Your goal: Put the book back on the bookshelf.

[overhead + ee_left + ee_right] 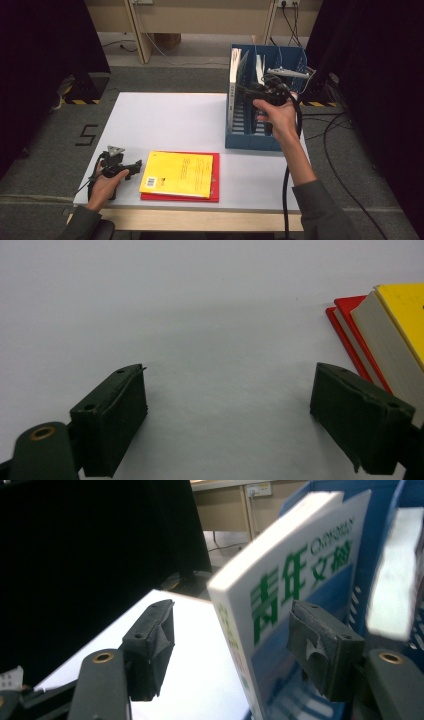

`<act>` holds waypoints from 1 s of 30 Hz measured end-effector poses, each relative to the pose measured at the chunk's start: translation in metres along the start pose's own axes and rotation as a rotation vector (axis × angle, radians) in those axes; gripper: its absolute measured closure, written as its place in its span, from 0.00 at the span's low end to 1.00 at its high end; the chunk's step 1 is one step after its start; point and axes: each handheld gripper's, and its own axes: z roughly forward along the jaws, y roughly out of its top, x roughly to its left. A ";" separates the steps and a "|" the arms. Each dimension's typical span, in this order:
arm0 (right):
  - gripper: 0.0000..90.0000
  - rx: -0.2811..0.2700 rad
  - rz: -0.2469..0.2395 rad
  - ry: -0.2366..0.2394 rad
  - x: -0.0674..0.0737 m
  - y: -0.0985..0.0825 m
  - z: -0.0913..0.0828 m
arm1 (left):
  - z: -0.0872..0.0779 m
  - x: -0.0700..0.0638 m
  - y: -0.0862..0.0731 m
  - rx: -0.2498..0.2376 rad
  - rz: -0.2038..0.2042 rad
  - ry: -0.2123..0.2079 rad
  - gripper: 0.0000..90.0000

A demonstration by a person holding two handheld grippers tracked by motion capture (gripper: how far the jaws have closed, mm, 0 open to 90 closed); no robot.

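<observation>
Now right tongs (230, 650) spread astride white book (295, 580), unpinched, in blue rack (240, 137); snagged pad risks toppling it. Left tongs (227, 425) spread, empty, beside yellow book (177, 174).

Open counter (165, 120) across the frame's left and centre; blue file rack (250, 137) blocking upper right, stacked books (177, 175) blocking lower centre.

The book (300, 580) cover reads "青年文摘"; a "5" (86, 135) marks the floor.
</observation>
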 end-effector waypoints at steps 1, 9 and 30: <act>0.39 0.002 -0.009 -0.005 -0.001 -0.006 -0.004 | 0.000 0.000 0.000 -0.001 0.000 0.000 0.15; 0.35 0.025 -0.012 0.025 -0.003 -0.053 -0.019 | 0.000 0.000 0.000 -0.004 0.011 -0.002 0.15; 0.31 0.110 0.039 0.058 0.001 -0.157 -0.017 | 0.000 0.001 -0.001 -0.006 0.024 -0.008 0.15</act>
